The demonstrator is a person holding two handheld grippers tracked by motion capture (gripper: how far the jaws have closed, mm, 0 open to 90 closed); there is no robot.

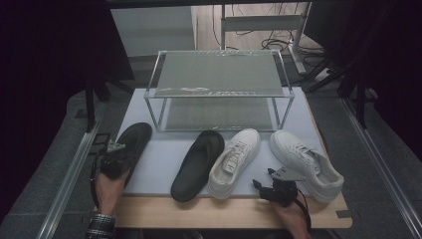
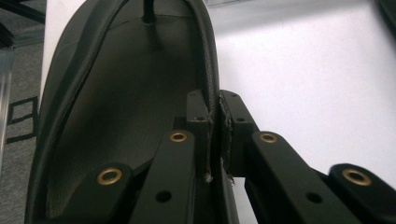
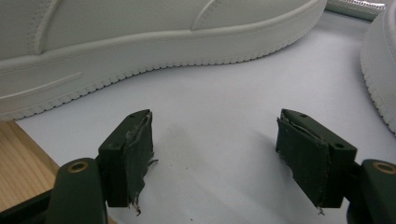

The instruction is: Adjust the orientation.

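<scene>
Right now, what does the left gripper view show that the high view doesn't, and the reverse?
Left gripper view: the left gripper pads pinching the left flip-flop's raised rim. High view: the rack, the second flip-flop, two white sneakers, and the right gripper near them. Both: that flip-flop on the white mat.

Both hand-held grippers, the left gripper [image 1: 115, 158] and the right gripper [image 1: 276, 189], were black, each topped with a grey three-cornered plate. Brass-ringed rivets studded their jaw links, and worn, fraying dark pads [image 3: 140, 154] lined the jaws' inner faces. Behind the left gripper sat a plaid cuff [image 1: 101, 222].
</scene>
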